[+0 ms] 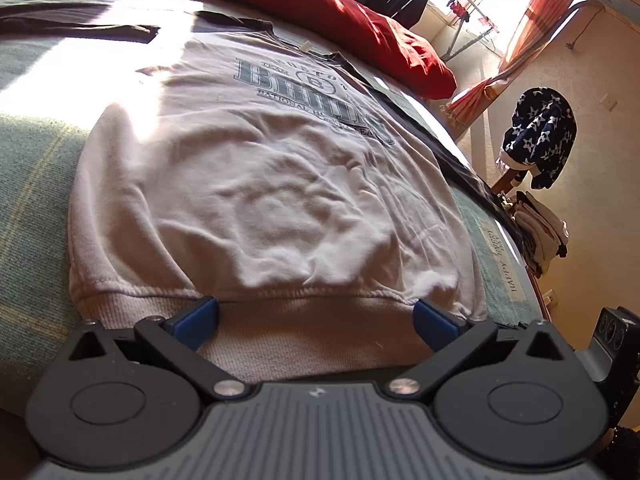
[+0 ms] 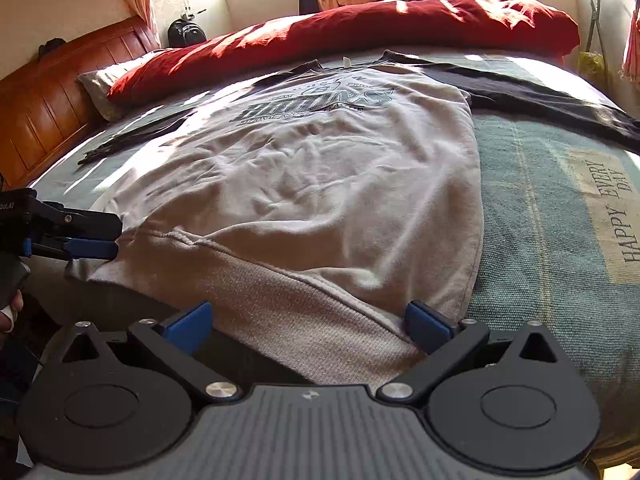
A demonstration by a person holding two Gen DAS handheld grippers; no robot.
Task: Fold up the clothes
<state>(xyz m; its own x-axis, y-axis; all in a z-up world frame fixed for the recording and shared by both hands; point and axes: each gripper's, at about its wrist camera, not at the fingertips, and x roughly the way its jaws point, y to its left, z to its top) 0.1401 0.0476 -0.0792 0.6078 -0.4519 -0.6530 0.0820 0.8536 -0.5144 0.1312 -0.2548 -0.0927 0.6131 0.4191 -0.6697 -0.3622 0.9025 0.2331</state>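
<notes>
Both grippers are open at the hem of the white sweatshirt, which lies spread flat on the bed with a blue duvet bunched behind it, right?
Not quite: the duvet bunched behind the white sweatshirt is red, as the right wrist view shows. The rest holds: left gripper and right gripper are open at the hem.

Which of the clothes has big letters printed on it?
The white sweatshirt spread flat on the bed, with black sleeves and dark letters across its chest. The star-patterned garment on the chair has white stars, no words. The folded pile looks plain.
</notes>
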